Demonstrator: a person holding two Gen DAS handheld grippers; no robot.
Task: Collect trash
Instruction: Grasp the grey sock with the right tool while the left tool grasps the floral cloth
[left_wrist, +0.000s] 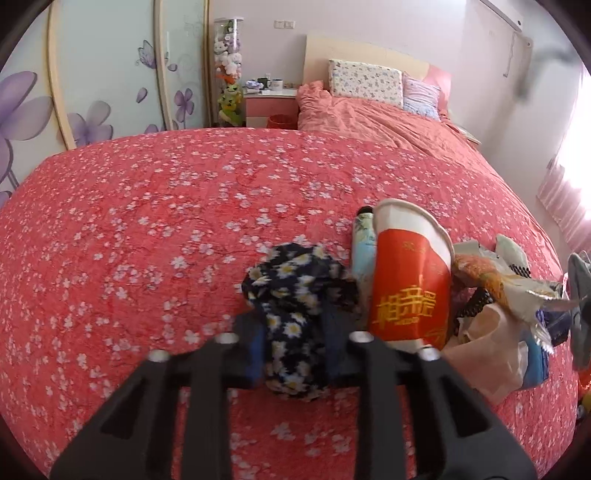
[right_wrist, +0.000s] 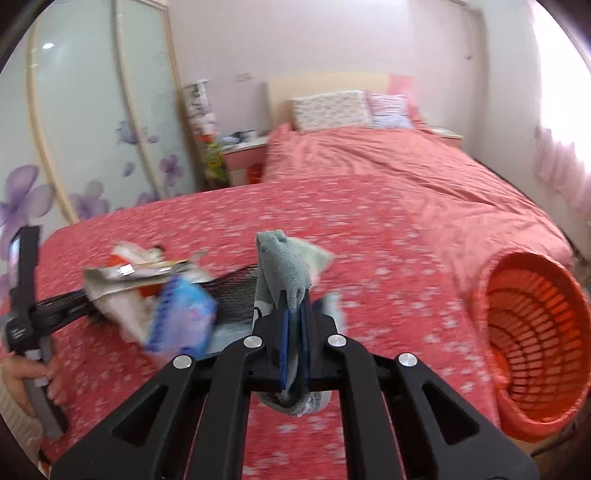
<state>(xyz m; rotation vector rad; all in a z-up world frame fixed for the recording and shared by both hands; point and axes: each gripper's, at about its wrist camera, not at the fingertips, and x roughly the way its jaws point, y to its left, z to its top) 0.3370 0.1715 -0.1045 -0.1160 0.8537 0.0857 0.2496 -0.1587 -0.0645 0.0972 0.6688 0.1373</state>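
My left gripper (left_wrist: 293, 332) is shut on a dark daisy-print cloth (left_wrist: 295, 291) low over the red floral bedspread (left_wrist: 147, 229). Beside it to the right stand a red paper cup (left_wrist: 406, 280) and a pile of wrappers and bags (left_wrist: 495, 314). My right gripper (right_wrist: 293, 325) is shut on a grey sock (right_wrist: 282, 269) and holds it above the bed. In the right wrist view the wrapper pile (right_wrist: 162, 295) is to the left, blurred. An orange mesh basket (right_wrist: 535, 332) lies on its side at the right bed edge.
A pale blue tube (left_wrist: 362, 243) lies behind the cup. Pillows (left_wrist: 365, 83) sit at the headboard. A nightstand (left_wrist: 271, 101) with mugs and a small red bin (left_wrist: 282, 121) stand far left of the bed. The person's hand on the left gripper's handle (right_wrist: 33, 376) shows at left.
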